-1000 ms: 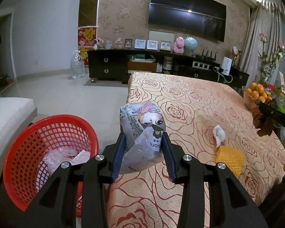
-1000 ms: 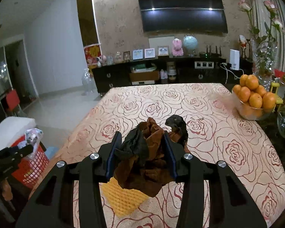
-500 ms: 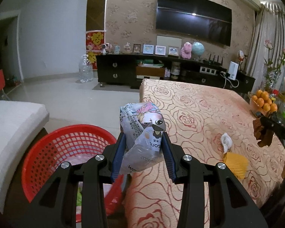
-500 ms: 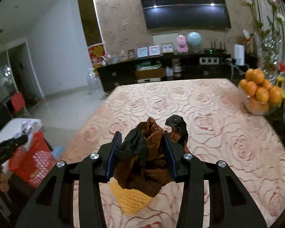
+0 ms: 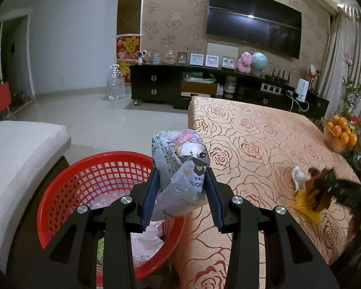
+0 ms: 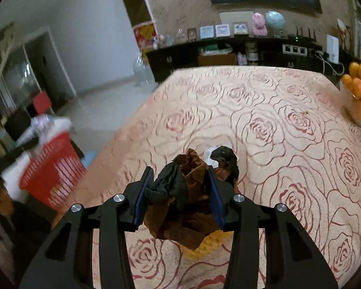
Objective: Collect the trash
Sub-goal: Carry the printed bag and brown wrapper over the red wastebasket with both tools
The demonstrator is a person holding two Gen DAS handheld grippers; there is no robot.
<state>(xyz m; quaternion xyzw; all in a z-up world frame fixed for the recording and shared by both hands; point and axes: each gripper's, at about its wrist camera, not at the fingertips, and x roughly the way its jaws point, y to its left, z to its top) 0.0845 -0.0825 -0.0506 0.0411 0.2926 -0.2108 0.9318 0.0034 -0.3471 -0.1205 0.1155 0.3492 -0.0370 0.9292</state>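
Broadly, the rose-patterned table (image 5: 264, 139) fills the right, with the red mesh basket (image 5: 67, 187) just beside its near-left edge. Over the gap between them, the left gripper (image 5: 182, 185) is clamped on a crumpled silver snack bag (image 5: 180, 168). Above the tabletop, the right gripper (image 6: 179, 187) pinches a brown-and-black wrapper wad (image 6: 187, 192) over a yellow foam net (image 6: 209, 245); a white tissue ball (image 5: 298, 177) lies beside it.

The left gripper (image 5: 182, 187) is pinching a crumpled wrapper (image 5: 180, 168) between both blue pads, while the right gripper (image 6: 179, 190), appearing at three o'clock in the left view, is clamping brown crumpled paper (image 6: 187, 200).
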